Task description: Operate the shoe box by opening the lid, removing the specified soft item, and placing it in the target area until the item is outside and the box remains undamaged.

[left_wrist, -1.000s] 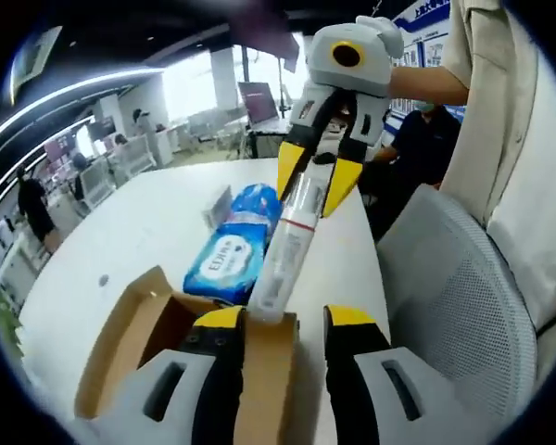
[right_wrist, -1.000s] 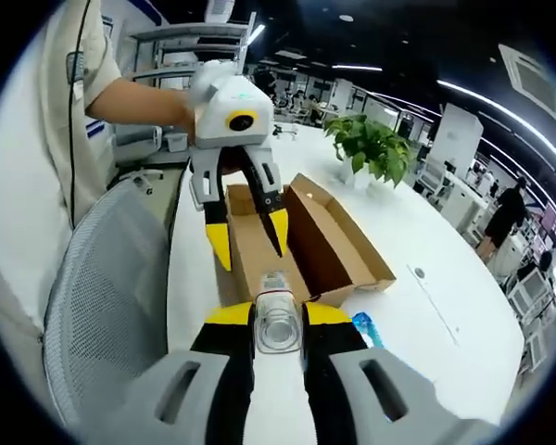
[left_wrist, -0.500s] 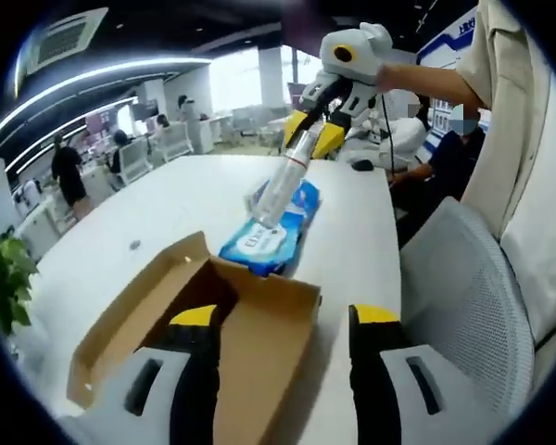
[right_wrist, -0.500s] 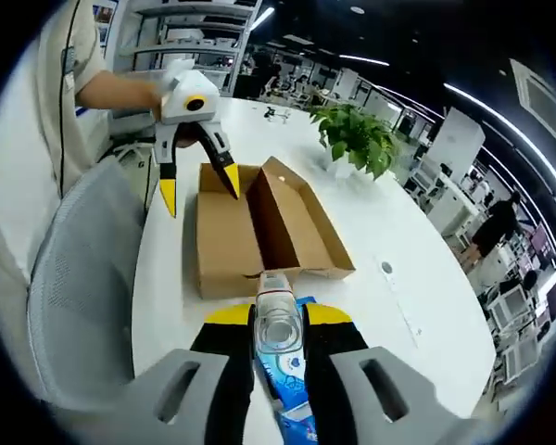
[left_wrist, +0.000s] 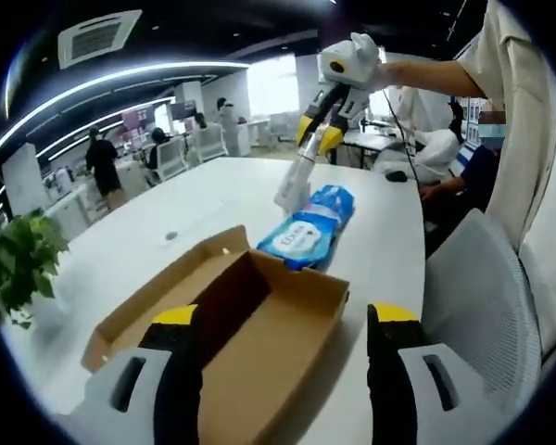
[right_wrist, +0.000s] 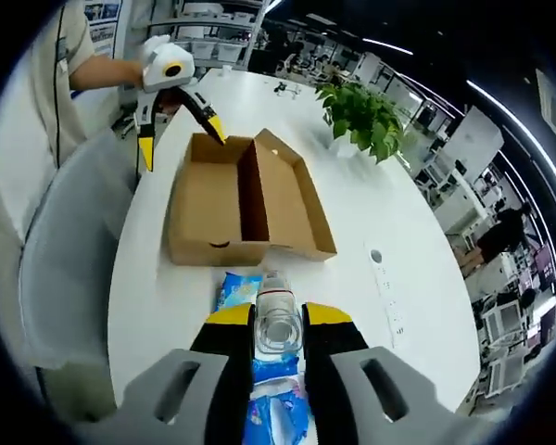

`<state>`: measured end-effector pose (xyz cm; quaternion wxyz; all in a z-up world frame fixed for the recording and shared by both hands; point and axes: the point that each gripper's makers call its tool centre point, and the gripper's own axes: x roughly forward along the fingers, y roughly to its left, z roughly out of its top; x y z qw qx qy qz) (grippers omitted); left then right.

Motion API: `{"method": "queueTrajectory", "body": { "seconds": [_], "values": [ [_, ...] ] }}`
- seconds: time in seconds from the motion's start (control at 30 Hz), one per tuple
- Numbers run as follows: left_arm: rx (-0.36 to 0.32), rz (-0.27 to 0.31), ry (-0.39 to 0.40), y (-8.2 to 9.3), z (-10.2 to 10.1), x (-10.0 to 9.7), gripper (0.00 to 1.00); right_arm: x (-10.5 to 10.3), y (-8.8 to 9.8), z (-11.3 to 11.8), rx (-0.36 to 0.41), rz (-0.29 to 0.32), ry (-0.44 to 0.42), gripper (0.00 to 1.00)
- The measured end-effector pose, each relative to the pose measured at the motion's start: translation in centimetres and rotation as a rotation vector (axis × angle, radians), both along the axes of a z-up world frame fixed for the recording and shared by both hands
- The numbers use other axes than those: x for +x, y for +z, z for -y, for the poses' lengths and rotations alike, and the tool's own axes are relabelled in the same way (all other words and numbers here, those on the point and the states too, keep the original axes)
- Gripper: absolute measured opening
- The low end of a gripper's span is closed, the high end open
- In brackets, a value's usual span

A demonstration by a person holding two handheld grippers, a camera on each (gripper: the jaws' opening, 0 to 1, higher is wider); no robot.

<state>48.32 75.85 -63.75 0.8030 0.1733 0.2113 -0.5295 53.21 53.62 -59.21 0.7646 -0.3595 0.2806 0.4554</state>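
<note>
The open cardboard shoe box [left_wrist: 259,324] [right_wrist: 204,209] lies on the white table, lid folded out flat beside it. My left gripper [left_wrist: 285,320] stands open at the box's near end, nothing between its fingers; the right gripper view has it [right_wrist: 181,139] hanging over the box's far end. My right gripper [right_wrist: 278,320] [left_wrist: 317,141] is shut on a clear plastic bottle [right_wrist: 278,326] [left_wrist: 291,184], held in the air past the box. Below the bottle, a blue wipes pack [left_wrist: 308,230] [right_wrist: 258,371] lies on the table.
A grey mesh chair [left_wrist: 486,297] [right_wrist: 60,260] stands at the table's edge beside the person's torso [left_wrist: 528,139]. A potted plant [right_wrist: 366,111] [left_wrist: 18,269] sits on the table beyond the box. A small socket plate [right_wrist: 389,297] is set into the tabletop.
My right gripper has carried the bottle away from the box and out above the blue pack. The left gripper has drawn back, still open, so the whole box shows.
</note>
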Motion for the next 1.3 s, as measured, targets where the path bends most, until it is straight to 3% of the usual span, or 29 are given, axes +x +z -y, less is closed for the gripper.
{"method": "queueTrajectory", "body": {
  "seconds": [0.47, 0.77, 1.3],
  "values": [
    [-0.018, 0.002, 0.117, 0.0, -2.5, 0.1, 0.89, 4.1, -2.1, 2.3, -0.111, -0.08, 0.002, 0.16],
    [-0.027, 0.0, 0.145, 0.1, -3.8, -0.2, 0.99, 5.6, -5.5, 2.6, -0.201, -0.179, 0.015, 0.17],
    [-0.066, -0.01, 0.241, 0.4, -6.0, 0.1, 1.0, 8.1, -10.0, 2.6, -0.303, -0.269, 0.017, 0.17]
  ]
}}
